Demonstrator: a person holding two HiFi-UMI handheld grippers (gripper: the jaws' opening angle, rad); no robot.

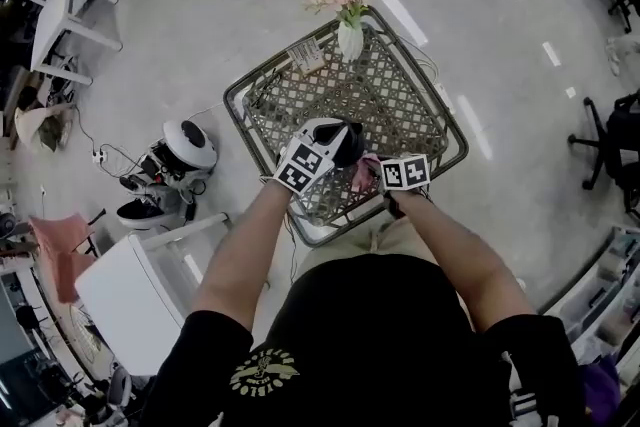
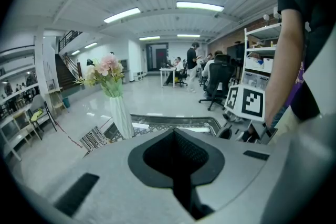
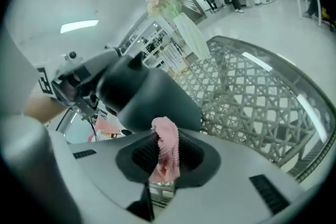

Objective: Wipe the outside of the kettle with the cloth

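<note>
Step in hand: wiping the kettle's side.

Your right gripper (image 3: 164,165) is clamped on the pink cloth (image 3: 167,147), whose free end is at the lower side of the dark kettle (image 3: 147,94). The kettle sits over the near edge of the lattice table (image 1: 400,110), well short of the flower vase (image 1: 350,40).

Your left gripper (image 2: 173,136) has its jaws drawn together. Nothing shows between them, so a grip on the kettle is not confirmed.

Next move: press the cloth on and sweep round the body, with the kettle steadied.
</note>
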